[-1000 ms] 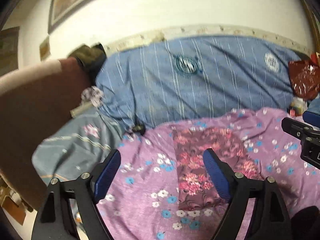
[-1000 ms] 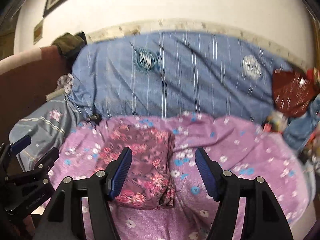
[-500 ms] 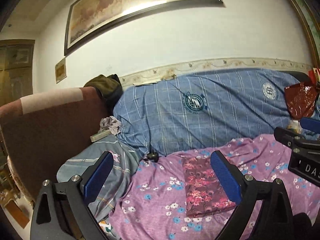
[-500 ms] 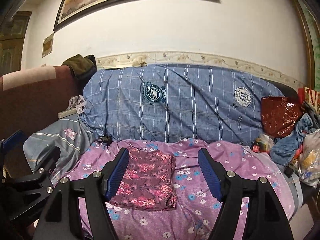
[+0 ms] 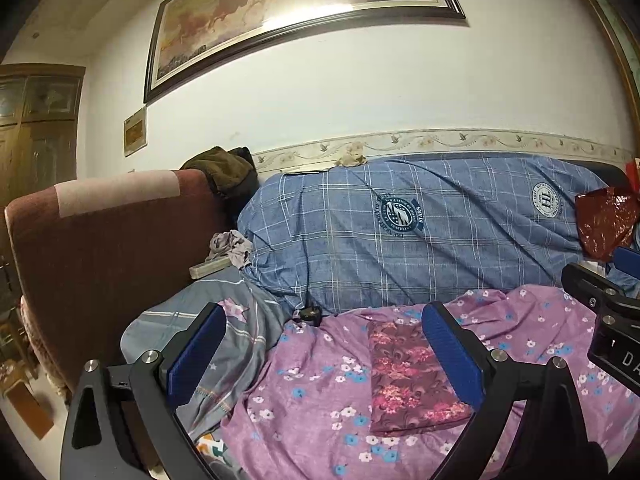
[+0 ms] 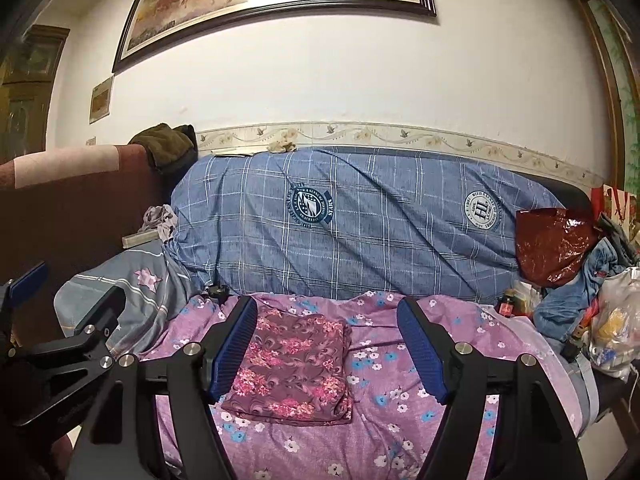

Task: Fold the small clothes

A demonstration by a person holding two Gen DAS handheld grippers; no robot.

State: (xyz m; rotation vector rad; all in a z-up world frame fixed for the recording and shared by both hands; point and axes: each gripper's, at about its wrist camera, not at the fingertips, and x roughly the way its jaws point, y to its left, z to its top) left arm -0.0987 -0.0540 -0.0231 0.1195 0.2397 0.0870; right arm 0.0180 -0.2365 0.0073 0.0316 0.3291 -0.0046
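A small maroon floral garment [image 5: 412,376] lies folded into a flat rectangle on the purple flowered sheet [image 5: 320,396]; it also shows in the right wrist view [image 6: 292,364]. My left gripper [image 5: 324,354] is open and empty, held well back from the garment. My right gripper [image 6: 326,346] is open and empty, also held back and above the sheet [image 6: 400,400]. The right gripper's body shows at the right edge of the left wrist view [image 5: 600,312]. The left gripper shows at the left edge of the right wrist view [image 6: 56,344].
A blue checked quilt roll [image 6: 360,224] lies against the wall behind the sheet. A brown headboard [image 5: 100,260] stands left, with a grey pillow [image 5: 224,328] beside it. A red foil bag [image 6: 552,244], jeans and plastic bags [image 6: 616,328] crowd the right end.
Both grippers have drawn back and tilted up from the folded garment, so more wall and the framed picture show. The garment has stayed flat on the sheet.
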